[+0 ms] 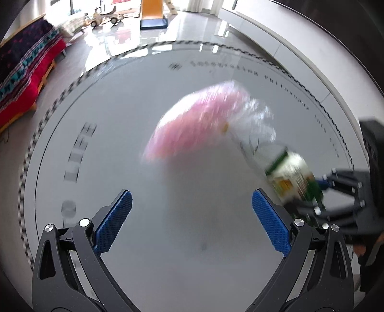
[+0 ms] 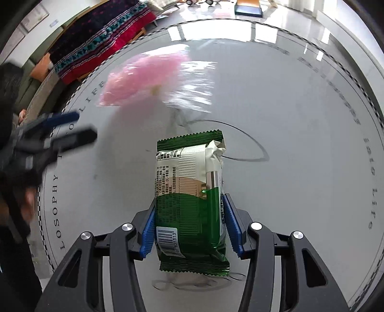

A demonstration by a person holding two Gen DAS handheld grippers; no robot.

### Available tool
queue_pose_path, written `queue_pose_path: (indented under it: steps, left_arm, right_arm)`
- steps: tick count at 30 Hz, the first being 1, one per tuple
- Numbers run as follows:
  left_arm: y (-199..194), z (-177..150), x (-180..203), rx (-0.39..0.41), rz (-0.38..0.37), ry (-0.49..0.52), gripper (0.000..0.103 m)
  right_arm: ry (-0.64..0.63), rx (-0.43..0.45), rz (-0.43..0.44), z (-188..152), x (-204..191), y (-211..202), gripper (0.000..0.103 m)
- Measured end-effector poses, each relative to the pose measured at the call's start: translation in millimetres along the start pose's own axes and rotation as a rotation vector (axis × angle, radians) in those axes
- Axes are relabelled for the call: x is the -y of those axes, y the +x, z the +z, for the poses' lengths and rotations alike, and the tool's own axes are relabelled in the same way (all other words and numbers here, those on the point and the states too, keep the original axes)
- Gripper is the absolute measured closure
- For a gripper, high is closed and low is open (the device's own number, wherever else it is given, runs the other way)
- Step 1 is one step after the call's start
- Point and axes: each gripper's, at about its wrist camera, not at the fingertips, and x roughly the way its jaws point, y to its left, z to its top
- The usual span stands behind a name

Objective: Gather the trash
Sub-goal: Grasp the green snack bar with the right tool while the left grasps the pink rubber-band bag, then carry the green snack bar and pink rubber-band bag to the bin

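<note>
A green and white snack packet stands between the blue pads of my right gripper, which is shut on its lower half above the round grey table. The left wrist view shows that packet blurred at the right, with the right gripper behind it. A crumpled pink and clear plastic bag lies on the table, blurred, ahead of my left gripper. That gripper is open and holds nothing. In the right wrist view the bag lies beyond the packet, and the left gripper is at the left.
A bench with a red and dark patterned blanket stands beyond the table's left edge. An orange slide and a toy car are on the shiny floor behind. A dark drawn loop marks the tabletop. A person's dark sleeve fills the left.
</note>
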Motion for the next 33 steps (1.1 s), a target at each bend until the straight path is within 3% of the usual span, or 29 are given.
queue_pose_path:
  steps: [8,11,13,14,21,33]
  left_arm:
    - [36.1,57.8,16.6,-0.002,0.015,0.092,0.006]
    - [50.4,66.7,24.0,0.026,0.07,0.15,0.007]
    - [57.0,67.7,25.4,0.03,0.07,0.157,0.026]
    - [58.8,67.9,24.8,0.026,0.062,0.146,0.027]
    - [50.9,62.6,13.5,0.066,0.022,-0.015,0.046]
    - [14.7,2.1,35.4,0.079,0.014,-0.062,0.066]
  right_arm:
    - [0.004,0.041,0.008,-15.7,23.4,-10.4,0.05]
    - [-0.002,0.051,0.016,-17.7,25.6,-11.3,0.05]
    - [-0.002,0.056,0.024,-19.3,27.7,-12.2,0.05]
    - [-0.001,0.059,0.027,-20.1,28.5,-12.5,0.05]
    - [0.011,0.069,0.017,-23.5,28.0,-11.5,0.05]
    - [0.066,0.038,0.021,-52.3,17.4,-20.8,0.051]
